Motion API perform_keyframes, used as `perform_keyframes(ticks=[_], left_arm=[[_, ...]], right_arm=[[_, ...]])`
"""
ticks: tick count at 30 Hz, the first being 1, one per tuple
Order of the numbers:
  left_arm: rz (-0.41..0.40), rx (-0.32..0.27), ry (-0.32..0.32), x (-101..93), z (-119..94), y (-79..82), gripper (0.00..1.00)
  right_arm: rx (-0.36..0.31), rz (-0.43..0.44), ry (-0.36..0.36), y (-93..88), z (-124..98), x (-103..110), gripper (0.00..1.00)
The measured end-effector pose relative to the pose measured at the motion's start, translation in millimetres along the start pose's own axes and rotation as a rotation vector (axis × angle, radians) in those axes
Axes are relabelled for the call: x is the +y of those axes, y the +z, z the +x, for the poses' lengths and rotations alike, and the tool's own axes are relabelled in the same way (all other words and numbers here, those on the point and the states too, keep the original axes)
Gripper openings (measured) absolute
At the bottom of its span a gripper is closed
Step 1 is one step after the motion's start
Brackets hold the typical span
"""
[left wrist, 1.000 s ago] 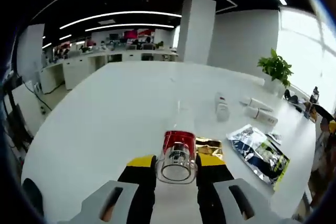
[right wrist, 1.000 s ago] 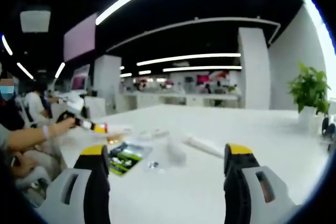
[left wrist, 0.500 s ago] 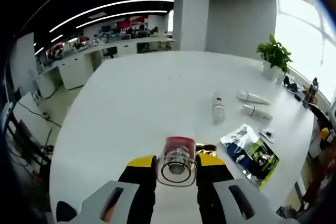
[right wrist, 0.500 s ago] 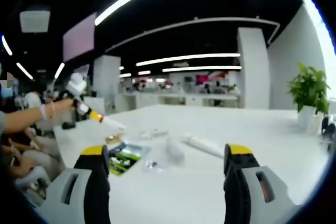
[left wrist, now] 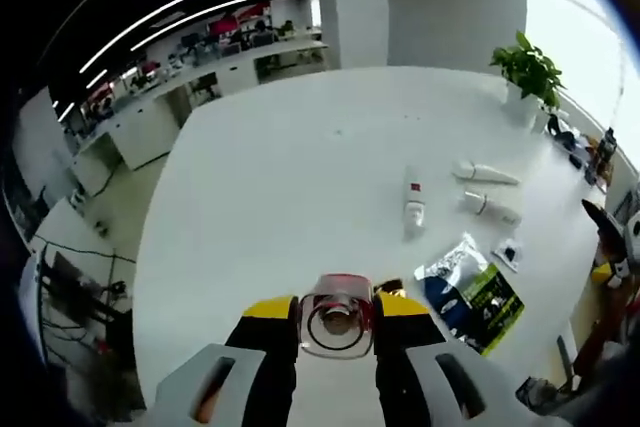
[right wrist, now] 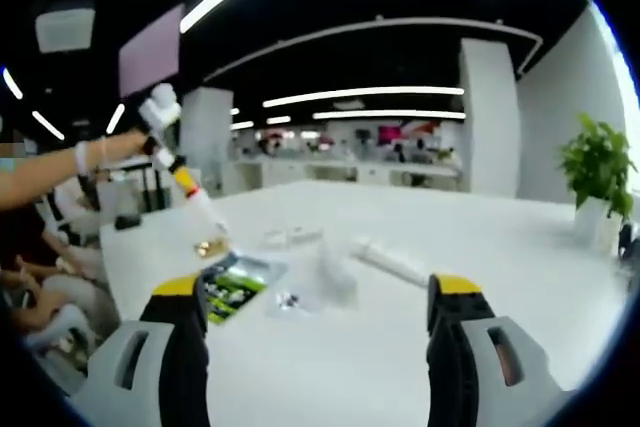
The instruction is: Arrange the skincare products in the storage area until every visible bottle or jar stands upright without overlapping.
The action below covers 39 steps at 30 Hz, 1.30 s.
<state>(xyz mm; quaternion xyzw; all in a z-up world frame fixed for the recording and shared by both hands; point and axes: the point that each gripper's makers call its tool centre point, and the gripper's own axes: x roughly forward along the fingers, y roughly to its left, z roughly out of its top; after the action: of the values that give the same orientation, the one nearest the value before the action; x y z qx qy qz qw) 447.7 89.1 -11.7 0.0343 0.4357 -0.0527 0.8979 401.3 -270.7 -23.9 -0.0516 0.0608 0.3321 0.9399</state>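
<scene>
Left gripper (left wrist: 336,319): jaws clamped on a jar (left wrist: 337,315), clear body, red cap, held above the near edge of the white desk (left wrist: 270,177). Right gripper (right wrist: 318,312): jaws wide apart, nothing between. On desk toward its right edge: white bottle (left wrist: 413,205) lying flat; two white tubes (left wrist: 485,174) lying; pouch (left wrist: 470,292)

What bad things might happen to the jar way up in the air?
The left gripper holds the clear, red-topped jar high above the white table; if the grip loosens, it could fall a long way. The tubes and white bottle lie flat near the foil pouch, so setting the jar down there might bump them. The right gripper is open and empty, so it gives no help.
</scene>
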Motion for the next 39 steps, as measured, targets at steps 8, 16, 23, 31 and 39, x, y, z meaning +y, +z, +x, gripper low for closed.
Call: perform_keyframes(ticks=[8,16,23,31,39], left_arm=[[-0.035,0.029,0.015,1.2,10.1,29.2,0.28],[-0.044,-0.052,0.055,-5.5,21.6,55.0,0.29],[-0.055,-0.154,0.059,-12.1,25.7,59.5,0.29],[-0.071,-0.256,0.049,-11.6,31.5,68.2,0.29],[-0.078,-0.342,0.047,-1.7,37.9,86.1,0.29]], right_arm=[[0.019,0.006,0.010,-10.5,1.5,1.8,0.90],[0.010,0.007,0.021,-7.3,3.0,6.1,0.90],[0.031,0.006,0.032,-13.6,4.7,10.0,0.89],[0.017,0.018,0.042,-10.9,6.9,16.1,0.88],[0.013,0.027,0.050,-12.2,7.2,20.1,0.88]])
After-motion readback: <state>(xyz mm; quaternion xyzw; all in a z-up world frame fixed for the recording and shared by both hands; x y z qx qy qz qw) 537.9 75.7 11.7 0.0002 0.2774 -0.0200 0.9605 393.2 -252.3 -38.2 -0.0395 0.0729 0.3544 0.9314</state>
